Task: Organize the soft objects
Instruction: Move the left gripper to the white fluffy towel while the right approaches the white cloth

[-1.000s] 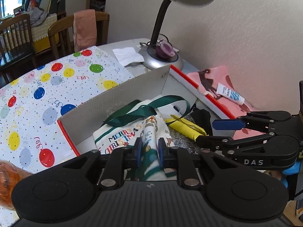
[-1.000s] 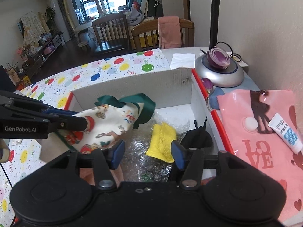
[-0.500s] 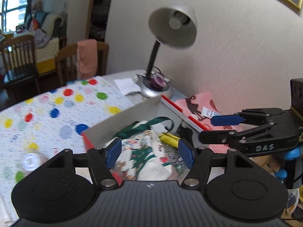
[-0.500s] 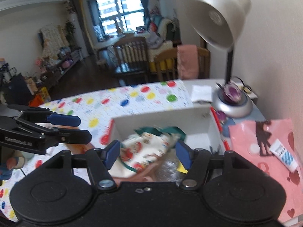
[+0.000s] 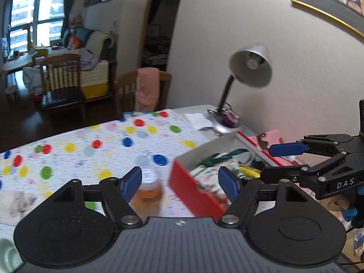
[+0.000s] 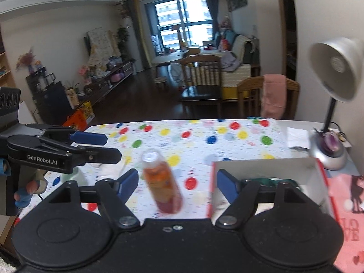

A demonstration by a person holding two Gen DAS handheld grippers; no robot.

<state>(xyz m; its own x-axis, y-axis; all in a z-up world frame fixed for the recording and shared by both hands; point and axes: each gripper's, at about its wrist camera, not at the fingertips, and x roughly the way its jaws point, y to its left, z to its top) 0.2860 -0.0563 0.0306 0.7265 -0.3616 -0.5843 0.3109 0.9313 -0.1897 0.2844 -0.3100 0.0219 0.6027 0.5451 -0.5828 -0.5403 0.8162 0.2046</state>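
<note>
both grippers, left gripper (image 5: 179, 183) and right gripper (image 6: 177, 185), had just opened wide, empty; the limp christmas cloth (image 5: 209, 177) inside the box (image 5: 193, 188) would bunch easily, best pinched at a fold.

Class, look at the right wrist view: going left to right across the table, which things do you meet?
Left gripper → orange bottle → red-and-white box → lamp base
</note>
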